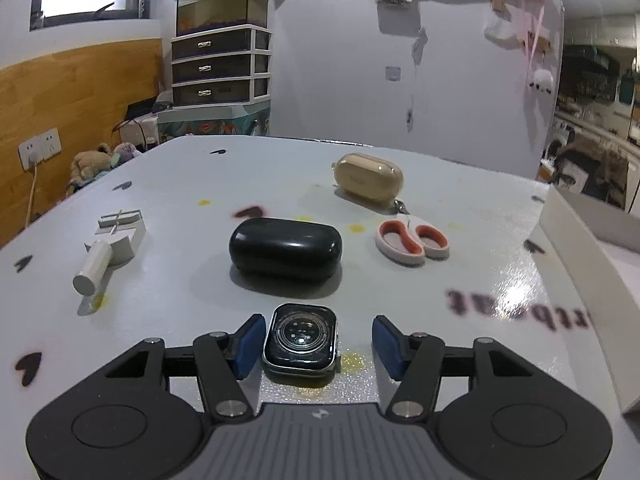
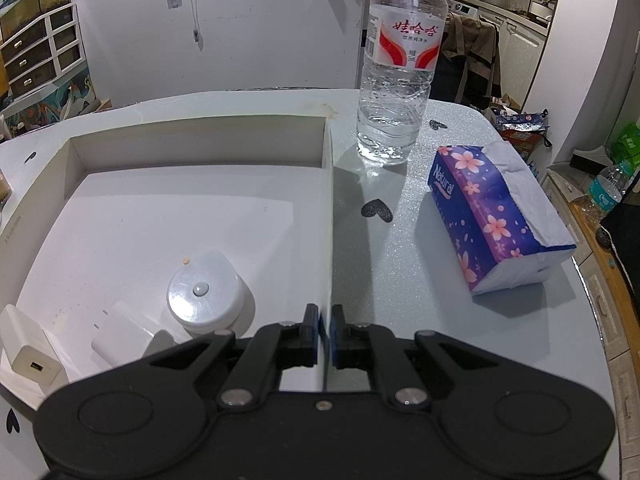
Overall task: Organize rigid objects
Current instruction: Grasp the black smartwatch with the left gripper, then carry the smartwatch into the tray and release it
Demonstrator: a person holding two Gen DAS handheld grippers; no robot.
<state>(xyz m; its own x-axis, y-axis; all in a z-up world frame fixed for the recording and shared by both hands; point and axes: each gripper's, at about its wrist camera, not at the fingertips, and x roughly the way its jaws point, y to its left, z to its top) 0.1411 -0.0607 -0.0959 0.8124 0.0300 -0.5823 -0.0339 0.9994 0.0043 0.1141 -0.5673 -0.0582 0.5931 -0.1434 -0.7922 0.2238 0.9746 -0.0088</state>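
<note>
Left hand-held gripper point(image 1: 316, 338) lining up on the watch body point(image 1: 300, 342), jaws not yet touching it.

Watch body lying face-down on the counter point(image 1: 180, 200), between the open blue pads point(image 1: 248, 346), gap on both sides; looks small, stiff, light, slick glass and metal, so I'd pinch the flat side edges. Beyond the watch: black case point(image 1: 285, 248), then scissors point(image 1: 412, 240) and beige case point(image 1: 369, 182) to its far right. Right hand-held gripper point(image 2: 325, 334) sitting closed on the white box point(image 2: 329, 200) wall.
</note>
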